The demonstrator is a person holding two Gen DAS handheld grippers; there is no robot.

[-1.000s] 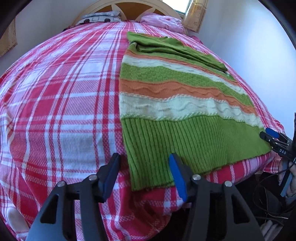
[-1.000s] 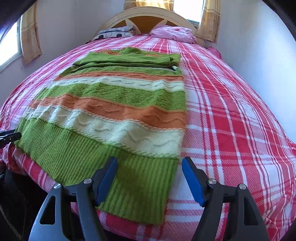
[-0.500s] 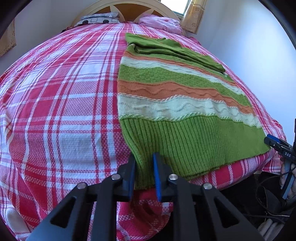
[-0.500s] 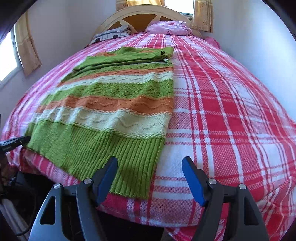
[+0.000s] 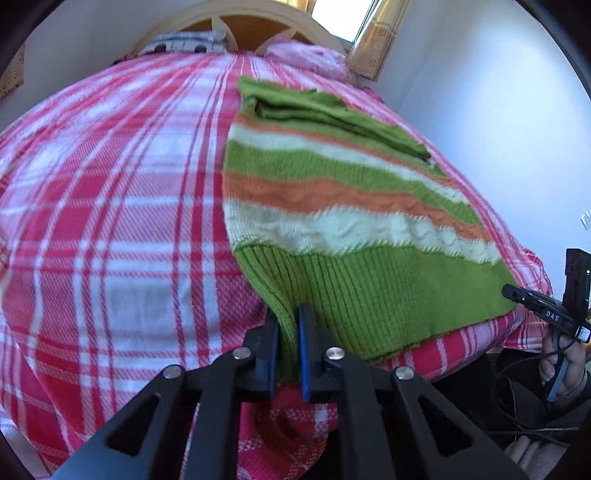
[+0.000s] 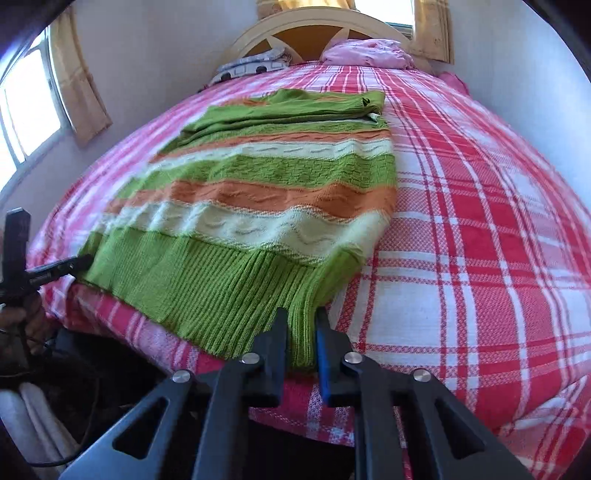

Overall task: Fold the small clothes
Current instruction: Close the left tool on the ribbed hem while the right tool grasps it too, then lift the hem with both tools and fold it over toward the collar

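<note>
A knit sweater (image 5: 351,221) striped green, orange and cream lies flat on the bed, its sleeves folded across the far end and its green ribbed hem at the near edge. My left gripper (image 5: 288,314) has its jaws closing on the hem's left corner, and the pads pinch the ribbed knit. In the right wrist view the sweater (image 6: 258,206) runs away from me; my right gripper (image 6: 301,314) has its jaws closing on the hem's right corner, knit bunched between the pads. Both corners are raised slightly off the cover.
A red, pink and white plaid cover (image 5: 110,221) spans the bed (image 6: 480,221). Pillows (image 6: 369,51) and a wooden headboard (image 5: 240,26) stand at the far end. A white wall (image 5: 498,110) runs close along one side. A hand (image 5: 565,362) holds the other gripper's handle beyond the bed edge.
Both grippers went from wide open to pinched on the hem corners, the left first, the right in the last half second. The corners now bunch up slightly.
</note>
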